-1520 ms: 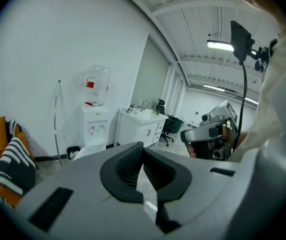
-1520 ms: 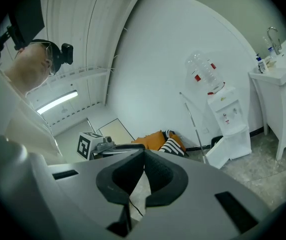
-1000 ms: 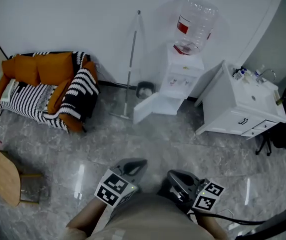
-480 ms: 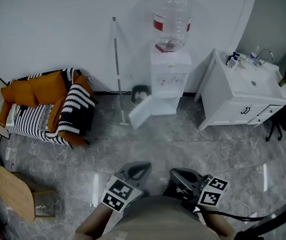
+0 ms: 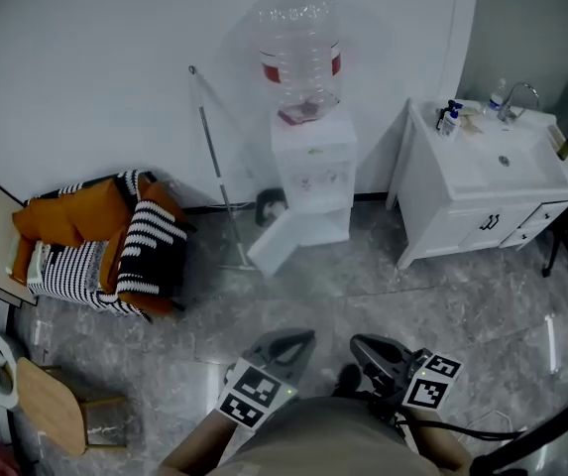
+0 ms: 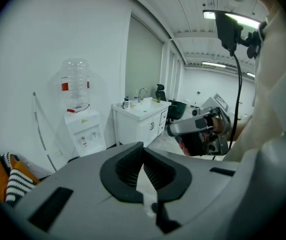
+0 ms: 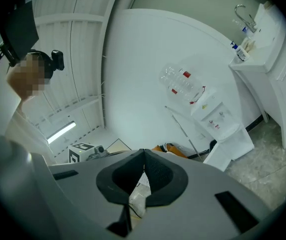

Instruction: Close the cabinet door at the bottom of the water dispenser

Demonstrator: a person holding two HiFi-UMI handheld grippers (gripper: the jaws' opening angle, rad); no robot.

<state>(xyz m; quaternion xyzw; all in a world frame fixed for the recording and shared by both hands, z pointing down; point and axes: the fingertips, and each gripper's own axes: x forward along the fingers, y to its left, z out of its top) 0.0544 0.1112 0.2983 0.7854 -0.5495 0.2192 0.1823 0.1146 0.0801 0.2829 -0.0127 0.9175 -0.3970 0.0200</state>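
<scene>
Water dispenser (image 5: 311, 181) nearer, cabinet door (image 5: 282, 246) ajar

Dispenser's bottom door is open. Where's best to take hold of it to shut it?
Go for the free edge of the door, the end swung out left of the water dispenser. Come from its left, outer side and push right, back onto the dispenser: it seems hinged there, so the far edge should swing easiest.
</scene>
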